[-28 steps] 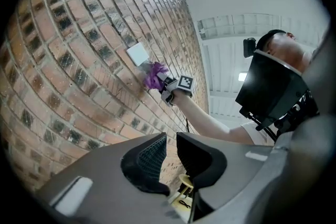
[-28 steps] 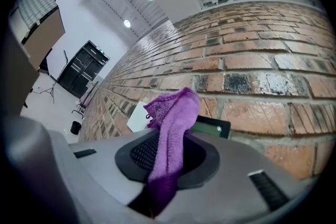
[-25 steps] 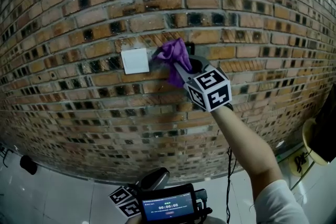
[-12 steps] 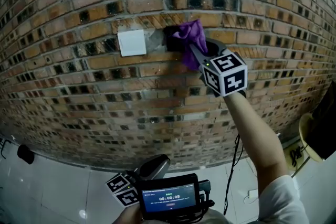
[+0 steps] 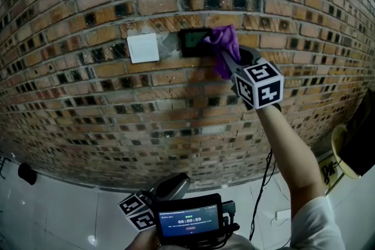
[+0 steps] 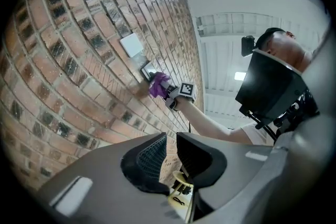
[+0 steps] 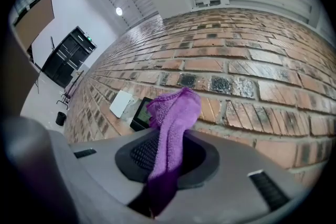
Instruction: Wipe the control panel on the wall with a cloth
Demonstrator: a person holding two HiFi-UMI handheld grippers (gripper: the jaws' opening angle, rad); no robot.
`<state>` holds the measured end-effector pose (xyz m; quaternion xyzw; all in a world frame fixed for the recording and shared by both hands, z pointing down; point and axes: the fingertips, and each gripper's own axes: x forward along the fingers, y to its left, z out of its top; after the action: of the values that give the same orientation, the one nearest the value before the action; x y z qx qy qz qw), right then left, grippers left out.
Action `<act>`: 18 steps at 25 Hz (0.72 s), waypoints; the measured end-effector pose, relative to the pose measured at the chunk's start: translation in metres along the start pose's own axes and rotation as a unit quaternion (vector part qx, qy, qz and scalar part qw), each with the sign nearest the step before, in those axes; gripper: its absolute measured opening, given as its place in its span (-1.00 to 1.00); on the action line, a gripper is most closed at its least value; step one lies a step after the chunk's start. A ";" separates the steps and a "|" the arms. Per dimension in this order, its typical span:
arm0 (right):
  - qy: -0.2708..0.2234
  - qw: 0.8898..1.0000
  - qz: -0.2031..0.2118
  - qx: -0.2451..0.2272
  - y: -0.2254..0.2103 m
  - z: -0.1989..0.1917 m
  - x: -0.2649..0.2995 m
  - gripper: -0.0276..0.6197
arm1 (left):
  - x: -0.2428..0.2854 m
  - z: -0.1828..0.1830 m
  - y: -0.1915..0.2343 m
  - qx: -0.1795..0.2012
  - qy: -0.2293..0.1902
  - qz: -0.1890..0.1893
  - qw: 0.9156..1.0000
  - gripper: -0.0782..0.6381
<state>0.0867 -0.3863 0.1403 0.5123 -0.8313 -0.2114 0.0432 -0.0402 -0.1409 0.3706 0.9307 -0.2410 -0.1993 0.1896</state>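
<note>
A black control panel [image 5: 193, 42] is set in the brick wall, next to a white switch plate [image 5: 143, 48]. My right gripper [image 5: 228, 58] is shut on a purple cloth [image 5: 223, 44], which presses on the panel's right edge and the brick beside it. In the right gripper view the cloth [image 7: 170, 115] stands up between the jaws, with the panel [image 7: 140, 113] and the plate [image 7: 121, 103] to its left. My left gripper [image 5: 171, 191] hangs low, away from the wall. Its jaws [image 6: 171, 150] stand almost together with nothing between them.
A small screen [image 5: 188, 224] sits by the left gripper at the bottom of the head view. A black object [image 5: 26, 173] lies on the floor at the left. A cable [image 5: 258, 196] hangs below my right arm, and dark gear [image 5: 360, 143] stands at the right edge.
My right gripper has carried the cloth to the right across the panel. The panel's dark face, covered a second ago, now shows. The left gripper has stayed low.
</note>
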 end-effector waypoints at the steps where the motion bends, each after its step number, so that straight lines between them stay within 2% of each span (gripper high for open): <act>1: 0.000 1.000 -0.002 -0.001 -0.002 0.000 -0.003 -0.67 | 0.000 0.000 0.000 -0.001 0.001 0.000 1.000 -0.64; 18: -0.004 1.000 -0.016 0.000 -0.012 -0.010 -0.042 -0.67 | 0.003 -0.006 0.006 -0.006 0.008 0.001 1.000 -0.64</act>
<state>0.1191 -0.3569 0.1507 0.5244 -0.8233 -0.2141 0.0364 -0.0378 -0.1459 0.3776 0.9310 -0.2391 -0.1926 0.1973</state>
